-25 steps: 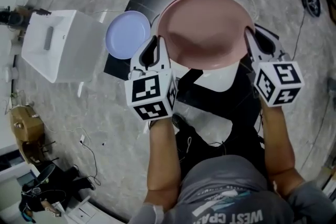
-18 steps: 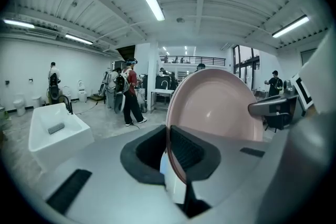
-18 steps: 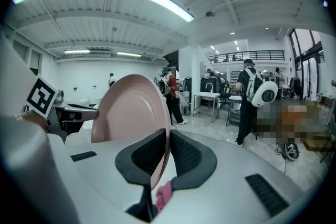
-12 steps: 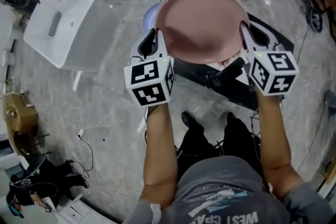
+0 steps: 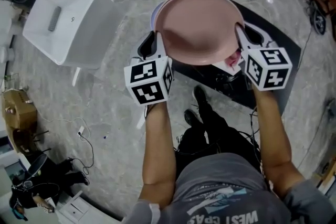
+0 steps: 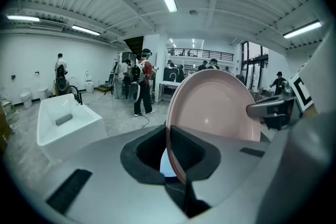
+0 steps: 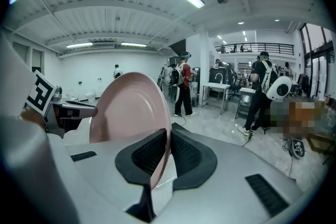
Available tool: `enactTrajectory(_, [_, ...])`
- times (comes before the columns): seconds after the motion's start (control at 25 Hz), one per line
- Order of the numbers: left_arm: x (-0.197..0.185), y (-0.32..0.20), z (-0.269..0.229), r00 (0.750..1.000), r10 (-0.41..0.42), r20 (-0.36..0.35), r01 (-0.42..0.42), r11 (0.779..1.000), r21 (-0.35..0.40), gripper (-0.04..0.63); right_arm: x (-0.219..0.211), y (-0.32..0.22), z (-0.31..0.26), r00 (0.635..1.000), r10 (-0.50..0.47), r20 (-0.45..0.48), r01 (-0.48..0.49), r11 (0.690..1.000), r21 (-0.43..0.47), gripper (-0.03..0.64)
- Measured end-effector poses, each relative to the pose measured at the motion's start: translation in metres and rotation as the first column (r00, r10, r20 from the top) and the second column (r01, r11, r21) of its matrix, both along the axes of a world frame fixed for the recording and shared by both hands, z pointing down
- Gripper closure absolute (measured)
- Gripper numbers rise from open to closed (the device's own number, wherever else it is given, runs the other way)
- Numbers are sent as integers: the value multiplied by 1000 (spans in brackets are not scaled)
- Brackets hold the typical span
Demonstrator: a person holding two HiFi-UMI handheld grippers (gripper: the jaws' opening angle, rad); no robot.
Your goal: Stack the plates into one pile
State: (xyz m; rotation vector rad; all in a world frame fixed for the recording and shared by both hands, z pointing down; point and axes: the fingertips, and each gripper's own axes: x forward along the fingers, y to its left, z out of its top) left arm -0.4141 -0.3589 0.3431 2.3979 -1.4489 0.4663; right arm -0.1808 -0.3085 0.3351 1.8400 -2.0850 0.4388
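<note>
A large pink plate (image 5: 198, 26) hangs level above the black table (image 5: 275, 47), gripped at opposite rims. My left gripper (image 5: 158, 42) is shut on its left rim and my right gripper (image 5: 240, 35) is shut on its right rim. The left gripper view has the pink plate (image 6: 218, 107) edge-on between the pads of the left gripper (image 6: 169, 148). The right gripper view shows the same plate (image 7: 128, 107) clamped in the right gripper (image 7: 169, 150). A pale blue plate (image 5: 154, 14) lies on the table, almost wholly hidden under the pink one; only a sliver shows at the left.
A white basin-like box (image 5: 68, 21) stands on the floor to the left. Cables run over the marble floor around the table. A small pink-and-white thing (image 5: 232, 60) lies on the table by the right gripper. Several people (image 6: 140, 81) stand far off in the hall.
The pink plate, held by both grippers, has come over the blue plate, which was fully visible to its left and is now nearly covered. Both grips are unchanged.
</note>
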Motion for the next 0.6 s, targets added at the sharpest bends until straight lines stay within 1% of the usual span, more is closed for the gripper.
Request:
enactTrajectory(0.36, [-13, -41, 43, 999, -39, 30, 41, 997, -65, 566, -12, -46, 46, 999, -52, 13, 52, 996, -78, 563])
enactTrajectory(0.6, [-17, -64, 65, 998, -55, 34, 58, 993, -106, 566, -14, -77, 65, 997, -77, 15, 78, 990, -116, 563])
